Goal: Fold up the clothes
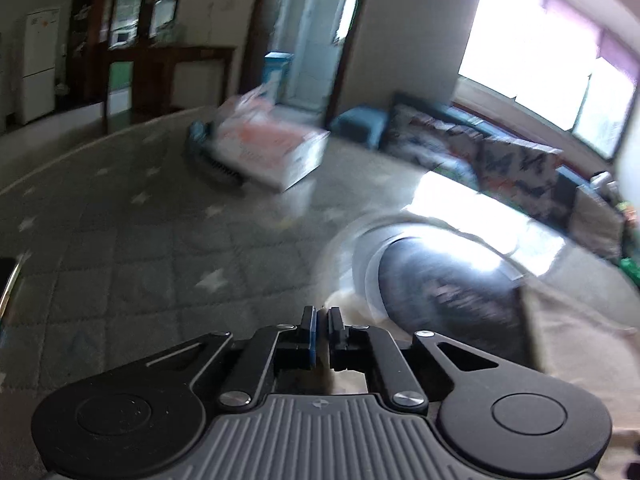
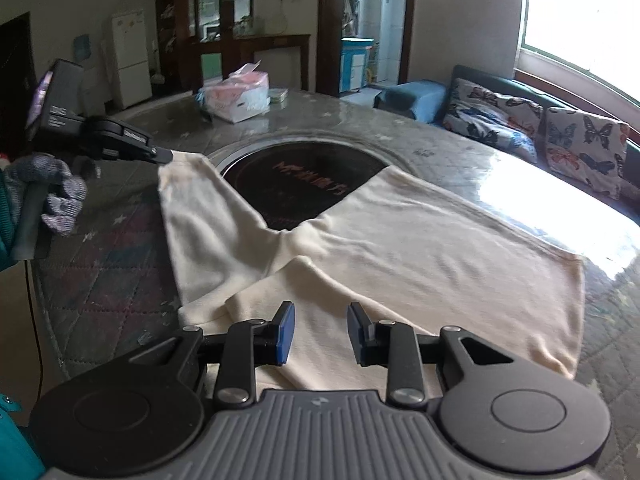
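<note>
Far left in the right wrist view: gloved hand (image 2: 60, 196), knit speckled glove, holds the left gripper (image 2: 170, 157), tongs pressed together, pinching the end of the cream garment (image 2: 400, 240)'s left leg or sleeve, which is raised a little off the table. In the left wrist view the same tongs (image 1: 322, 316) are closed with a sliver of cream cloth (image 1: 352, 308) just past the tips; the frame is motion-blurred.

Garment lies spread on the round table (image 2: 120, 280), which has a quilted star-print cover under glossy glass, partly over the dark round inset plate (image 2: 304, 176) at the centre. Soft knit, limp, lightly wrinkled, forked shape, wide body reaching right to a straight hem.

Right gripper (image 2: 321, 330): blue-padded tongs spread, empty, hovering above a folded flap near the front edge.

Likely step: carry the pinched end across to fold. Keep the pinch firm, lift just clear, pull the cloth taut, align edges before releasing; the right gripper could pin the flap.

Tissue box (image 2: 238, 96) at the far side, butterfly cushions (image 2: 492, 118) far right.
</note>
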{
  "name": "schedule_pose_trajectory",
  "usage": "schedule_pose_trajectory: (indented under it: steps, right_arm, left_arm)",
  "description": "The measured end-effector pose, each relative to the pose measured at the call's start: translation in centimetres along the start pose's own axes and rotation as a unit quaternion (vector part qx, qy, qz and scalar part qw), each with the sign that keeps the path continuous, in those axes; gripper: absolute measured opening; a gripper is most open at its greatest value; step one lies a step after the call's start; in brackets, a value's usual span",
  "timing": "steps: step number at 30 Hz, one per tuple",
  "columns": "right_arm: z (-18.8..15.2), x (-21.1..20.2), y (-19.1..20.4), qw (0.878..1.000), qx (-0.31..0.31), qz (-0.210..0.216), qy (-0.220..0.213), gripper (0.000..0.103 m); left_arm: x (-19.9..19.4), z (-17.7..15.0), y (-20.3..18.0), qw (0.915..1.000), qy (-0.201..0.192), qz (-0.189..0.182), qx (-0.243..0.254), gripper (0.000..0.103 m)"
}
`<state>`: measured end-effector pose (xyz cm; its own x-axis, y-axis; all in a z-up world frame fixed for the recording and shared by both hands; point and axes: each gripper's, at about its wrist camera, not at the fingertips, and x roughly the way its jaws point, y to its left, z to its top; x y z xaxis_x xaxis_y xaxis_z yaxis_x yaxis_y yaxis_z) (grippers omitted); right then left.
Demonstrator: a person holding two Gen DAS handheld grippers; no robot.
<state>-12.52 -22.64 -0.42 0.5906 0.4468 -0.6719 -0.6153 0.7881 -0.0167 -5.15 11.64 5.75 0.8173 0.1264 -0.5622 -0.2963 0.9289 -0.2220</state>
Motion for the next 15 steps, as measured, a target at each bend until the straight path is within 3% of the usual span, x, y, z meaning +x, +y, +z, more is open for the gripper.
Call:
schedule_pose_trajectory:
  steps: [7,15]
  right_arm:
    - [-1.1,-2.2,-2.1,0.999,0.034,-0.029,-0.018,0.028]
    - [-3.3,-5.1,-5.2,0.993,0.084,-0.073,-0.037,0.029]
  left_arm:
    - [-5.6,1.6,-6.9,0.9907,-0.052,-0.118,0.042,0.005]
    - [-9.5,0.6,-15.9,0.9610,-0.049,-0.251,0.105,0.005]
